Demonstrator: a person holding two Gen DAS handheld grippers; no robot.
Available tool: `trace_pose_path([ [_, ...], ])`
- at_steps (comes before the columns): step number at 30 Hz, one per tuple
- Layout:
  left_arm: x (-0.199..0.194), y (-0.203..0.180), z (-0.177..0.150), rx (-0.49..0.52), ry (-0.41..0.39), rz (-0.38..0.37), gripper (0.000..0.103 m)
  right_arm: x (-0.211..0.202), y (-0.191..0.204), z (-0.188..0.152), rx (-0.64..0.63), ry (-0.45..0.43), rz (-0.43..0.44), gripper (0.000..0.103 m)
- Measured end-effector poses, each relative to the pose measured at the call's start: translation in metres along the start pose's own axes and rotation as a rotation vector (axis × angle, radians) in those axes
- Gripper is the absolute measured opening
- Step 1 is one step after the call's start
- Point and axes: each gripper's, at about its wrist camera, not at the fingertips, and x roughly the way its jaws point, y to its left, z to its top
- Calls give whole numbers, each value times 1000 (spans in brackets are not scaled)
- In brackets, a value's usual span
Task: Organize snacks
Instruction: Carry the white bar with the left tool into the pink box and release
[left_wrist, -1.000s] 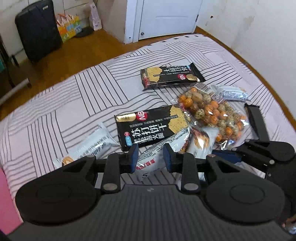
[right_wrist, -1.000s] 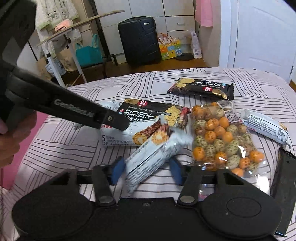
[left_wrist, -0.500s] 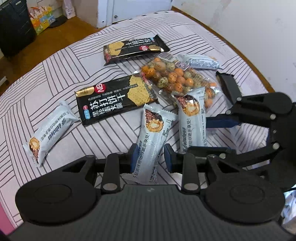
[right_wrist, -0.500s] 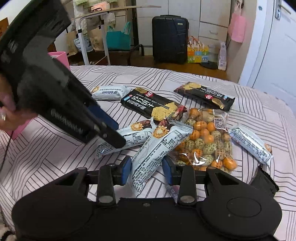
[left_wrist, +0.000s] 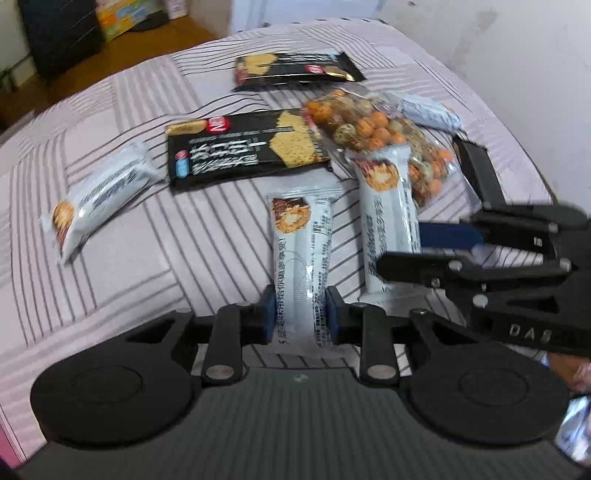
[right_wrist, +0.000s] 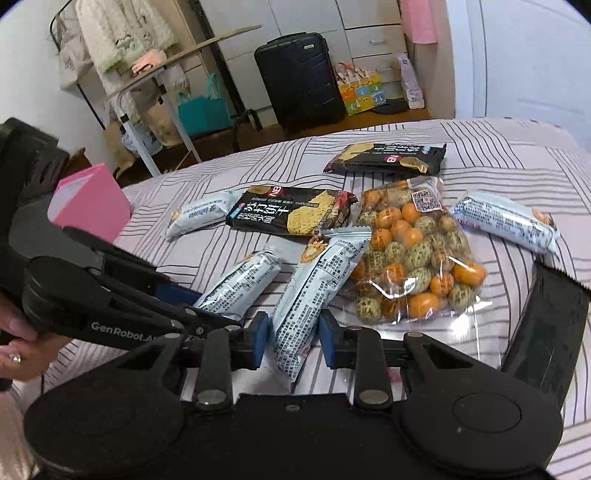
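Snacks lie on a striped bedspread (left_wrist: 129, 280). My left gripper (left_wrist: 300, 319) is shut on a pale blue snack bar (left_wrist: 301, 254); that bar also shows in the right wrist view (right_wrist: 240, 284). My right gripper (right_wrist: 291, 338) is shut on a second pale blue snack bar (right_wrist: 317, 280), seen in the left wrist view (left_wrist: 388, 218) beside the first. Both bars rest low on the bed, side by side. A clear bag of orange and green balls (right_wrist: 413, 258) lies just right of them.
Two black cracker packs (left_wrist: 243, 147) (left_wrist: 295, 70) lie further back. Another pale blue bar (left_wrist: 99, 195) lies at the left, one more (right_wrist: 506, 221) at the right. A black wrapper (right_wrist: 546, 325) lies at the right edge. A pink box (right_wrist: 92, 203) stands at the bed's left.
Both grippers have swung with their bars, so the two bars now lie parallel, close together, pointing away from me. The left gripper has come lower and nearer to the right one.
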Motion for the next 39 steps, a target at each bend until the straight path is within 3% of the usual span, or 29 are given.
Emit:
trace_pose_path([
  [2, -7, 2, -3, -41, -18, 3, 24, -4, 6, -1, -8, 10, -6, 33],
  [7, -41, -3, -12, -59, -70, 116, 24, -9, 20, 1, -23, 56, -12, 33],
  [13, -82, 2, -32, -143, -108, 162, 24, -16, 38, 0, -37, 85, 0, 32],
  [18, -109, 7, -52, -192, -92, 163, 24, -20, 55, 0, -40, 170, 43, 32],
  [28, -166, 27, -95, -288, -55, 122, 24, -51, 124, 25, -228, 242, 184, 27],
  [32, -186, 38, -111, -318, -59, 154, 24, -52, 155, 18, -350, 246, 157, 26],
  [39, -215, 59, -129, -361, -104, 167, 24, -44, 176, 11, -436, 231, 139, 24],
])
